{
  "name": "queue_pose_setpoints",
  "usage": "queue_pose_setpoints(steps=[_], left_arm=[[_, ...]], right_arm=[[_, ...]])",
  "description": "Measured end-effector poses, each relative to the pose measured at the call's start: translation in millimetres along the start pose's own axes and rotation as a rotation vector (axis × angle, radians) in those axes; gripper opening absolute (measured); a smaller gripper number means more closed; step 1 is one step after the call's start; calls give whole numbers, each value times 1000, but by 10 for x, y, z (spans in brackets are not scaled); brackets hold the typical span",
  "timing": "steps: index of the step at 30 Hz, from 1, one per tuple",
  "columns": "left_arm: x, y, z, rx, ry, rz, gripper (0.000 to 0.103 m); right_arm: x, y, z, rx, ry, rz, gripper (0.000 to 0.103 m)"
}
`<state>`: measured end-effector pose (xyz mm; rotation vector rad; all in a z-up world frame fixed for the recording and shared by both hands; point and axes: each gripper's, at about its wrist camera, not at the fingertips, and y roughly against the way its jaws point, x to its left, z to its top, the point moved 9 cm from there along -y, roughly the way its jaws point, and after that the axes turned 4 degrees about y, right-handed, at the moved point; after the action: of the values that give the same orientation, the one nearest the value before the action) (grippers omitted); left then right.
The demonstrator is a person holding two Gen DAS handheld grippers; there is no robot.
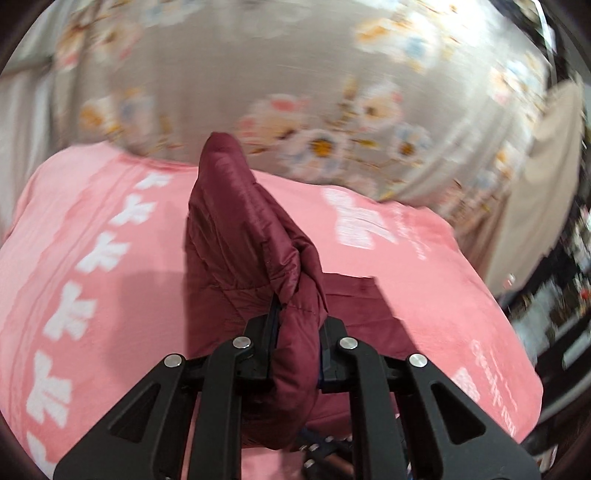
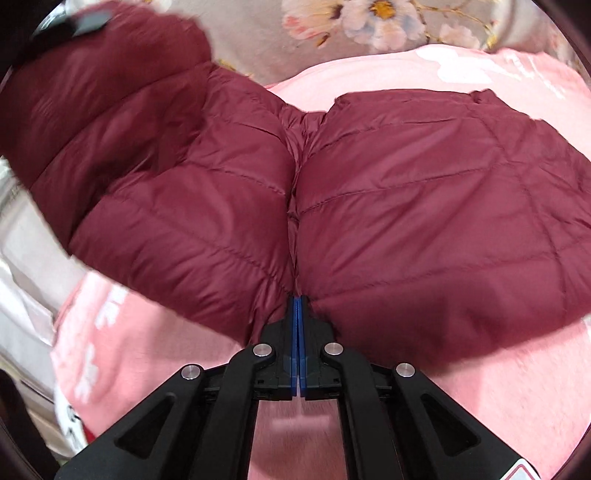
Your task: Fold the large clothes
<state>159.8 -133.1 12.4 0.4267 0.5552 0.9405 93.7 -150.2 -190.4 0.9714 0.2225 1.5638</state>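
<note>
A maroon quilted puffer jacket [image 2: 424,206] lies spread on a pink blanket [image 2: 498,387], with one part lifted at the upper left. My right gripper [image 2: 297,306] is shut on the jacket's near edge at the middle seam. In the left wrist view my left gripper [image 1: 297,332] is shut on a bunched fold of the jacket [image 1: 243,229], which stands up above the pink blanket [image 1: 92,221]. The other gripper shows blurred at the top left of the right wrist view [image 2: 85,22].
The pink blanket has white printed letters [image 1: 77,314] and lies on a grey floral bedsheet [image 1: 258,74]. A beige cloth [image 1: 546,177] hangs at the right, with dark cluttered furniture [image 1: 561,314] beyond the bed edge. White bedding [image 2: 26,266] lies at the left.
</note>
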Motion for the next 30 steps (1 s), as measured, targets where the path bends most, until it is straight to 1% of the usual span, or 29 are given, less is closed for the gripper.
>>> queue_pose_setpoints(steps=[3,7,10,12,14,16,19,21,22,23,24,25,26,27,28,29,30], left_arm=[[-473,-222,-74,41,-51,-44,13],[-982,-592,-278,114,-103,-69,13],[-1288,-980,-503,195,-128,-83,13],[-1456,-1246,-749,265,-142,-83,13],[-1527,-1415,-952,313,-152,-72,13],[-1555,-1610,-1170,361,-134,-56,14],[-1536,-1690,-1284,379,-90,-70,18],[-1550,-1619,-1214,383,-47,-126,27],[-1561,-1573,-1149,386,-19,-166,35],[-1565,-1483,-1044,381,19,-212,45],[-1567,-1390,-926,359,45,-239,49],[-1530,-1252,-734,310,60,-257,57],[-1500,-1173,-591,271,59,-255,62],[-1425,-1067,-405,217,55,-239,63],[-1357,-1002,-273,182,58,-220,65],[-1215,-931,-94,141,75,-186,67],[-1079,-897,39,116,95,-154,67]], right_arm=[[-209,316,-4,-38,-14,-21,0],[-629,671,-64,-57,-53,-92,1],[-963,894,-160,-64,-89,-155,1],[-1151,998,-219,-67,-110,-188,1],[-1334,1081,-280,-65,-143,-212,1],[-1506,1165,-319,-70,-173,-232,2],[-1666,1258,-299,-83,-200,-250,5],[-1738,1336,-218,-99,-209,-260,7],[-1769,1383,-150,-111,-208,-263,7],[-1822,1421,-80,-125,-206,-263,7],[-1850,1465,18,-141,-202,-263,8],[-1860,1531,146,-165,-197,-258,10],[-1868,1583,279,-189,-198,-245,11],[-1876,1628,411,-210,-199,-227,12],[-1864,1638,634,-230,-200,-202,13],[-1867,1643,829,-247,-202,-183,16],[-1843,1653,976,-263,-208,-168,27]])
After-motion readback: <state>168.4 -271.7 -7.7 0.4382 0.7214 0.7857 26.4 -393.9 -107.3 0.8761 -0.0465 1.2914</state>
